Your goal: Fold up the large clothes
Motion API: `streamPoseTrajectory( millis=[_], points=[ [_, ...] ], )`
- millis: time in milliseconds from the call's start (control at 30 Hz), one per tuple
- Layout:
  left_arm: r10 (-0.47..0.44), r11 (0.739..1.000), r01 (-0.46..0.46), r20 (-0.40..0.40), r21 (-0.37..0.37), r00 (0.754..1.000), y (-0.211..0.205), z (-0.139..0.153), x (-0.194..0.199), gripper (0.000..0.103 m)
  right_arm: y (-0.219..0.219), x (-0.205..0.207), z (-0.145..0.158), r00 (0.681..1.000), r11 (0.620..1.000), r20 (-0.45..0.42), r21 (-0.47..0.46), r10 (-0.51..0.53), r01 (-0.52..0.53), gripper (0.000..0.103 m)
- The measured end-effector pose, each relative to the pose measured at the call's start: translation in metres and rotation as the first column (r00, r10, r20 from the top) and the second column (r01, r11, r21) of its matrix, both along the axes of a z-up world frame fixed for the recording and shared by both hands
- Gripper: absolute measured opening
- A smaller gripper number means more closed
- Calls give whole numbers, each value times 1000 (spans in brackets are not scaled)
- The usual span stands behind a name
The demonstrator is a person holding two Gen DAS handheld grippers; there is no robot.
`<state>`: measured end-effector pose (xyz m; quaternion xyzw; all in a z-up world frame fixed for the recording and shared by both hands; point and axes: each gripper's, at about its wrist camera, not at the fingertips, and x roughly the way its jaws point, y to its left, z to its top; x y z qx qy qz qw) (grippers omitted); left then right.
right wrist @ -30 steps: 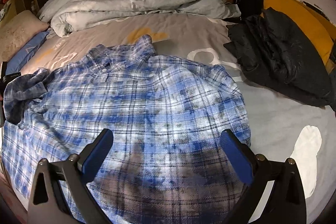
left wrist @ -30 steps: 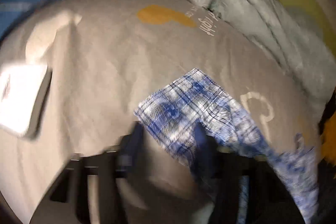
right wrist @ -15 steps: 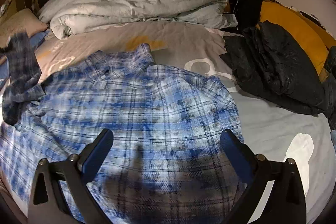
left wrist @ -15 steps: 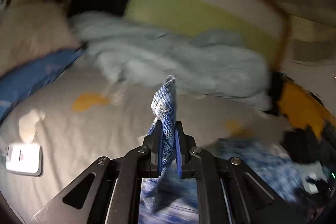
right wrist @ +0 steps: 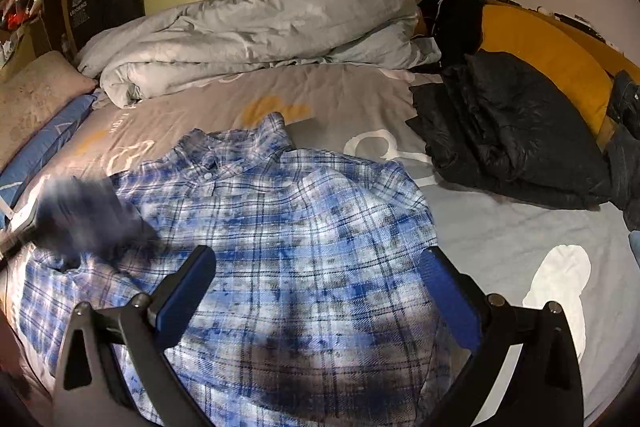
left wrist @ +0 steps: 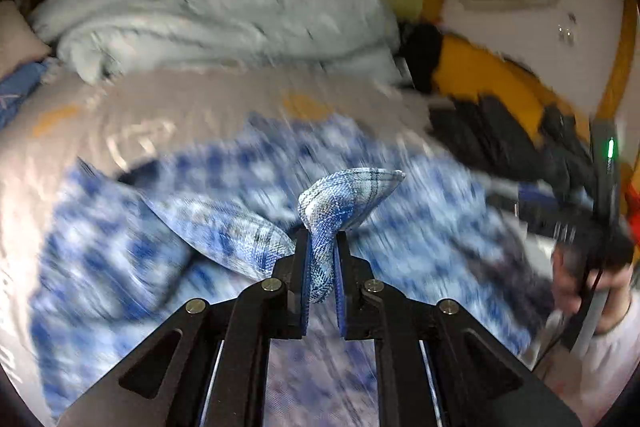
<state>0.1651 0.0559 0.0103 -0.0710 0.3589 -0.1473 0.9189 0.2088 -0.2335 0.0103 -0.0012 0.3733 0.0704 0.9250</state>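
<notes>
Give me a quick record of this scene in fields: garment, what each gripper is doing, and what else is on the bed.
garment: blue plaid shirt, spread on the bed, collar toward the headboard
left gripper: shut on a fold of the shirt's fabric, lifted off the bed
right gripper: open, empty, above the shirt
bed sheet: grey, printed
also on bed: grey duvet bunched at the head, black jacket on the right

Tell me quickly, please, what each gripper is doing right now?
Left gripper: shut on a pinched fold of the plaid shirt.
Right gripper: open, holding nothing, above the shirt.
</notes>
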Motion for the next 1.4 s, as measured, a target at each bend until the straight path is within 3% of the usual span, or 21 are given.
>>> streamPoseTrajectory(
  millis=[167,200,233,300,433,600,767,900,933,967,1033,1067,1167,1267,1400],
  points=[
    [-91,996,92,-65,11,994,-32,-24,-13,11,5,-1,-7,998,998,-43,53,45,-43,102],
    [-105,994,106,-67,11,992,-36,-26,-17,17,6,-1,-9,997,996,-54,69,57,-53,102],
    [-117,993,118,-69,10,991,-40,-26,-22,35,7,-1,-10,996,995,-62,80,66,-61,102],
    [-122,992,122,-51,-3,991,-41,-21,-29,53,12,0,-13,992,991,-83,109,90,-81,102],
    [-119,993,118,36,25,992,-37,5,-38,55,20,0,-17,987,983,-98,146,131,-116,92],
    [-33,996,24,114,80,993,-15,25,-36,64,36,0,-28,968,956,-132,232,213,-179,80],
    [77,994,-84,110,69,991,17,26,-24,69,67,-4,-43,936,929,-150,249,317,-275,67],
    [112,992,-117,107,47,988,34,27,-21,69,87,-5,-57,909,912,-193,262,370,-316,58],
    [119,991,-125,109,49,987,36,27,-21,69,90,-5,-60,907,912,-197,260,372,-318,48],
    [127,990,-133,111,50,986,38,28,-22,69,94,-4,-63,906,911,-195,257,375,-322,29],
    [138,989,-143,109,45,984,41,27,-22,69,96,-4,-65,907,908,-179,253,382,-333,8],
    [141,988,-146,106,43,984,43,26,-21,69,97,-4,-64,914,915,-159,227,374,-335,6],
    [158,985,-164,107,49,982,45,27,-20,69,92,-1,-48,950,948,-65,110,305,-297,4],
    [184,980,-190,104,51,977,51,28,-19,69,74,4,-27,975,974,25,59,219,-220,4],
    [229,972,-233,80,40,970,63,28,-14,69,47,10,5,976,991,172,-8,133,-133,4]
  ],
)
